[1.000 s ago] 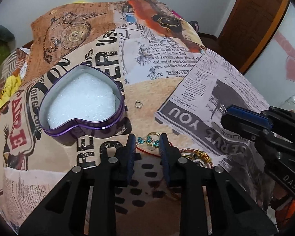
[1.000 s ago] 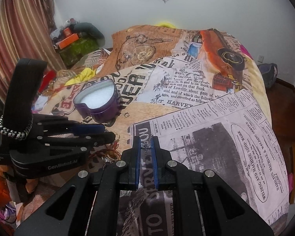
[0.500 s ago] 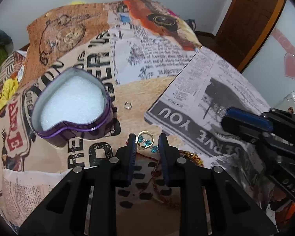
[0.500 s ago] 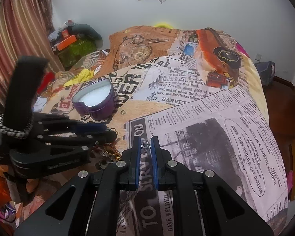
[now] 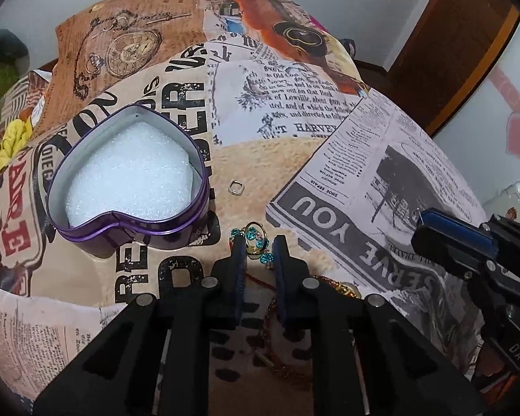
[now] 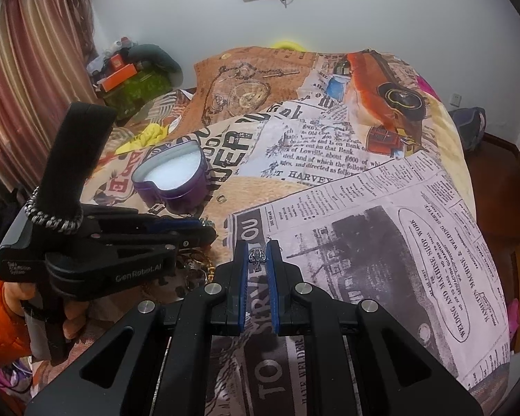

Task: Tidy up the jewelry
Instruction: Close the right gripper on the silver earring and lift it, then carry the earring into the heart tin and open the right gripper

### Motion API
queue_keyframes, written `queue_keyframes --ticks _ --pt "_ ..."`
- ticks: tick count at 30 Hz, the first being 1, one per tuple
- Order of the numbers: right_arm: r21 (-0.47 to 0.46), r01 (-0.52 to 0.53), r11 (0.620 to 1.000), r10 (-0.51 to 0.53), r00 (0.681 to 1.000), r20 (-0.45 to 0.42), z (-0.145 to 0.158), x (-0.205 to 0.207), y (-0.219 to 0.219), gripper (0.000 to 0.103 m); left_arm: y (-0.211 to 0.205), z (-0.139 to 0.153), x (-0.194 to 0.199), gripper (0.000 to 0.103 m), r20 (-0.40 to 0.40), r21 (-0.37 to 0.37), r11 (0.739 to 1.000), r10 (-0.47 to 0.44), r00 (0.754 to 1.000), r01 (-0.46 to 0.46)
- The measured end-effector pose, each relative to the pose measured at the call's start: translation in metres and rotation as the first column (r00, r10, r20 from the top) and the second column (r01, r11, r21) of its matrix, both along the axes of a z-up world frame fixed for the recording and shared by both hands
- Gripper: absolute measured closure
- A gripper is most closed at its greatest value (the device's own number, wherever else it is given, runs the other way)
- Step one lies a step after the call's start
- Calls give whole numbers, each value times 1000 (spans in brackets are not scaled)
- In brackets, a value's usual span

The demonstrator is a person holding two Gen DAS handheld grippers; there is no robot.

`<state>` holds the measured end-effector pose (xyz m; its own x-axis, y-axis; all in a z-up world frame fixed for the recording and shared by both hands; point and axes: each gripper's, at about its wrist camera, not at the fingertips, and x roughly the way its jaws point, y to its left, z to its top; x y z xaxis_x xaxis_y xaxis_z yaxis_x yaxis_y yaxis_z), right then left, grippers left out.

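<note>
Left wrist view alone shows one small silver ring (image 5: 236,187) at the heart tin's (image 5: 86,232) three o'clock; the left gripper (image 5: 258,242) jaws have been closing around one blue-beaded ring (image 5: 256,239), not yet clenched. Right wrist view: right gripper (image 6: 257,254) jaws grasp one silver charm (image 6: 256,256).

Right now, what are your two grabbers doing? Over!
Left gripper closing around the gold ring with teal beads. Right gripper shut on a small silver charm. Heart tin open, foam bare. Nothing blocking the way. Over.
</note>
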<state>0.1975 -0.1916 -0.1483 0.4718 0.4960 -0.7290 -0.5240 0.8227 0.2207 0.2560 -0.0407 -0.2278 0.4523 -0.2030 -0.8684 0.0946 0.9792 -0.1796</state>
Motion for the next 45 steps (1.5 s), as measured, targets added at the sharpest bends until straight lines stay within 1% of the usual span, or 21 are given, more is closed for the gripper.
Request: queue_keyframes --ticks 2,4,13,20,24,30,37,45 --pt "0 4 1000 -4 1000 1 1 -1 -1 94 -1 1 -1 89 5 3 1000 0 1000 0" --pt "0 8 1000 -8 1000 4 2 -1 -1 94 0 3 -3 95 15 7 1000 2 1000 -2" --pt "-12 24 1000 -23 999 27 14 -5 0 94 4 18 -17 95 53 -7 1000 -3 999 3" --pt "-15 17 1000 -17 998 56 28 -9 10 94 18 46 -33 95 125 -17 1000 14 992 -12" --pt "-11 11 1000 -10 996 90 41 -11 19 94 32 64 -42 95 180 -12 1000 29 983 -28" --pt "4 4 1000 -5 992 130 57 -10 35 94 54 84 -46 95 238 -17 999 53 970 -50" --pt "14 -6 1000 3 987 159 66 -3 55 94 78 94 -46 95 280 -25 996 87 956 -83" --pt "24 -19 1000 14 986 168 69 13 73 94 96 88 -34 95 285 -36 994 111 952 -106"
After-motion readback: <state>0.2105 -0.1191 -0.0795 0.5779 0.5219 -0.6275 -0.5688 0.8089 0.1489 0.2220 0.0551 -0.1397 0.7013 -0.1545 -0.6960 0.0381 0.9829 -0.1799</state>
